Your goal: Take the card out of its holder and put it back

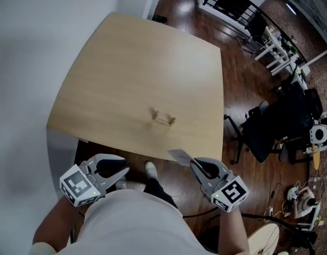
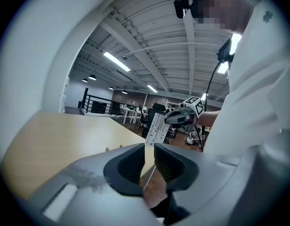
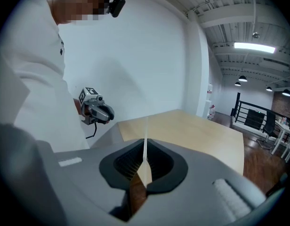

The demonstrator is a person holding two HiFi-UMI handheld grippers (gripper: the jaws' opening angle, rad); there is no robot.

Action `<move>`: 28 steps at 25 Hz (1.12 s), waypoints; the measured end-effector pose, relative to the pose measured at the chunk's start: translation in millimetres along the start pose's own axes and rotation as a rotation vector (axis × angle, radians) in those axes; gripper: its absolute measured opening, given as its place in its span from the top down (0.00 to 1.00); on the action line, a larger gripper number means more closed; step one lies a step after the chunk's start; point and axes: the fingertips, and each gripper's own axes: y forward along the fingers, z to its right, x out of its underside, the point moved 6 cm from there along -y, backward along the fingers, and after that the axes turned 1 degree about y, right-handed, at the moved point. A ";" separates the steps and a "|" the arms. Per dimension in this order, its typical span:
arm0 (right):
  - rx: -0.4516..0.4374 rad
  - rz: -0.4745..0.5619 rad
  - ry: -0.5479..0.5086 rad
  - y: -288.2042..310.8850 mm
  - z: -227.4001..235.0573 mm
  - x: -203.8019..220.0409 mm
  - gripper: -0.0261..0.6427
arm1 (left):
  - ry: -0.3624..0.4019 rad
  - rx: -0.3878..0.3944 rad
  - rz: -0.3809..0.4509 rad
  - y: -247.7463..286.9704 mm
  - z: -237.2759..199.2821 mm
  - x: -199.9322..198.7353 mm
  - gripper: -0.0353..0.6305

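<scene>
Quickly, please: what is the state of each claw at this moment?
The left claw: open, holding nothing.
The right claw: closed on the card.

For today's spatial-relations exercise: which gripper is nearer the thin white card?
Right. The right gripper is shut on the thin white card, at the light wooden table's near edge; the left gripper is open, apart from it, off to the card's left.
</scene>
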 end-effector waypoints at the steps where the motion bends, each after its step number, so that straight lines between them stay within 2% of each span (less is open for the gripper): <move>1: -0.006 0.001 -0.007 3.5 8.0 1.1 0.93 | -0.003 -0.006 0.001 2.5 -1.0 1.7 0.84; 6: -0.051 -0.004 -0.058 28.3 49.2 -4.3 0.93 | -0.026 -0.073 0.016 3.6 -7.0 3.0 0.84; 12: -0.120 -0.002 -0.092 69.1 96.8 -11.1 0.93 | -0.064 -0.214 0.045 -3.4 -9.8 -3.7 0.84; 18: -0.194 -0.021 -0.114 110.3 150.1 -3.5 0.93 | -0.097 -0.312 0.061 19.3 -13.5 -13.2 0.84; 28: -0.333 -0.045 -0.149 154.4 185.8 0.6 0.93 | -0.146 -0.438 0.070 46.6 -9.5 -23.7 0.84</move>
